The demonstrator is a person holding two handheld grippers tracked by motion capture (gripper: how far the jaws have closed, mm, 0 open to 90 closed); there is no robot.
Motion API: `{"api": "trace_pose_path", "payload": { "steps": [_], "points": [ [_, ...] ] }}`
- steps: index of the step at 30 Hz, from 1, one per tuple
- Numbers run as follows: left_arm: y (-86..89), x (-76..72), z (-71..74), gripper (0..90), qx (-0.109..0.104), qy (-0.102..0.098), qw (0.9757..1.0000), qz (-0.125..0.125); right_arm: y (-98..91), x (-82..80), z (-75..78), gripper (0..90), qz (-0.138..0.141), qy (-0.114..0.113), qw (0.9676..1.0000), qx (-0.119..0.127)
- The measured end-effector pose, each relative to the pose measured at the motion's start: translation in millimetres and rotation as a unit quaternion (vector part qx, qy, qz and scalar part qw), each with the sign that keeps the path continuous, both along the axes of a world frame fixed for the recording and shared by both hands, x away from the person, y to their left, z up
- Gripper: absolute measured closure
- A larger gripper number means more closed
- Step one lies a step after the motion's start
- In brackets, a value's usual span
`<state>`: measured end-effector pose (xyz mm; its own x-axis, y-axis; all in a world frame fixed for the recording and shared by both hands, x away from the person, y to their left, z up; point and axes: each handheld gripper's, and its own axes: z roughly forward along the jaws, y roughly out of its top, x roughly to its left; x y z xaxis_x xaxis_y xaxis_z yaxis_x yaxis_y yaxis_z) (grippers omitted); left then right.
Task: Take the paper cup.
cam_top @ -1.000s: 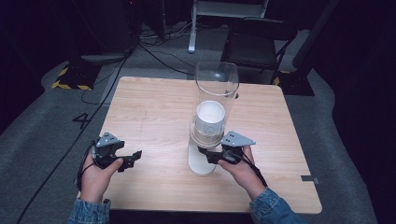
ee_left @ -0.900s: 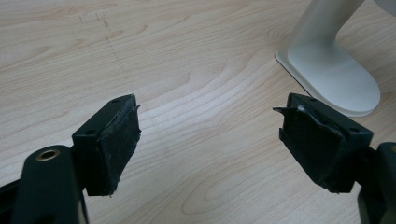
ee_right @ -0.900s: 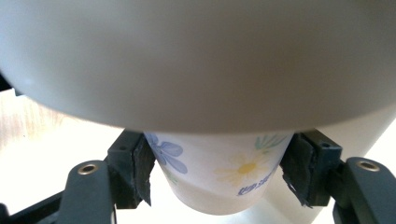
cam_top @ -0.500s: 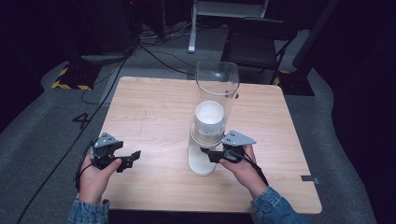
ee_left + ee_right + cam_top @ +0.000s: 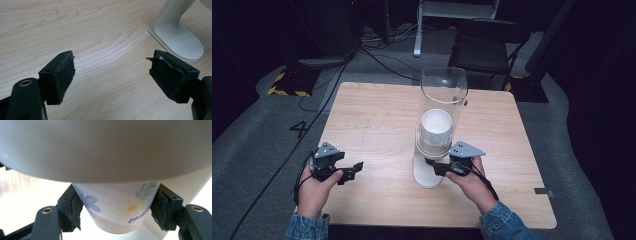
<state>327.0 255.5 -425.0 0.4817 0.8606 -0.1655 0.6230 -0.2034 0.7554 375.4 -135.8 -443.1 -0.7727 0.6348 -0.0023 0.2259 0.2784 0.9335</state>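
Our right gripper (image 5: 116, 212) clamps the light, crushable paper cup (image 5: 117, 207) low on its sides; our left gripper (image 5: 112, 77) gapes wide, empty.

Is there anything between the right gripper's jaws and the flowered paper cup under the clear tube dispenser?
Nothing visible. The right gripper already has its jaws against both sides of the flowered paper cup, just below the clear tube dispenser.

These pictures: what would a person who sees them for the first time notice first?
Probably the tall clear tube on its white stand, at the middle of the wooden table, with white cups stacked inside. Next, the right gripper closed on a flowered paper cup under the tube, while the left gripper is open above bare wood.
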Motion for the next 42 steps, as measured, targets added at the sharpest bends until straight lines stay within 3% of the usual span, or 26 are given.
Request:
{"api": "trace_pose_path", "payload": {
  "steps": [11, 14, 33, 42],
  "points": [
    [0.0, 0.6, -1.1, 20.0, 0.001, 0.001, 1.0000, 0.000, 1.2, 0.0, -1.0, 34.0, 0.007, 0.015, 0.9998, 0.011],
    [-0.1, 0.6, -1.3, 20.0, 0.001, 0.002, 1.0000, -0.001, 3.2, 0.0, -3.9, 34.4, 0.017, 0.046, 0.9984, 0.030],
    [-1.5, 2.6, -2.2, 20.0, 0.001, 0.004, 1.0000, -0.003, 2.7, -0.1, -19.5, 34.4, 0.008, 0.033, 0.9994, -0.009],
    [-2.9, 5.0, -1.5, 19.9, 0.000, 0.003, 1.0000, -0.006, 2.2, -1.1, -30.4, 34.4, 0.002, 0.041, 0.9990, -0.019]
  ]
}}
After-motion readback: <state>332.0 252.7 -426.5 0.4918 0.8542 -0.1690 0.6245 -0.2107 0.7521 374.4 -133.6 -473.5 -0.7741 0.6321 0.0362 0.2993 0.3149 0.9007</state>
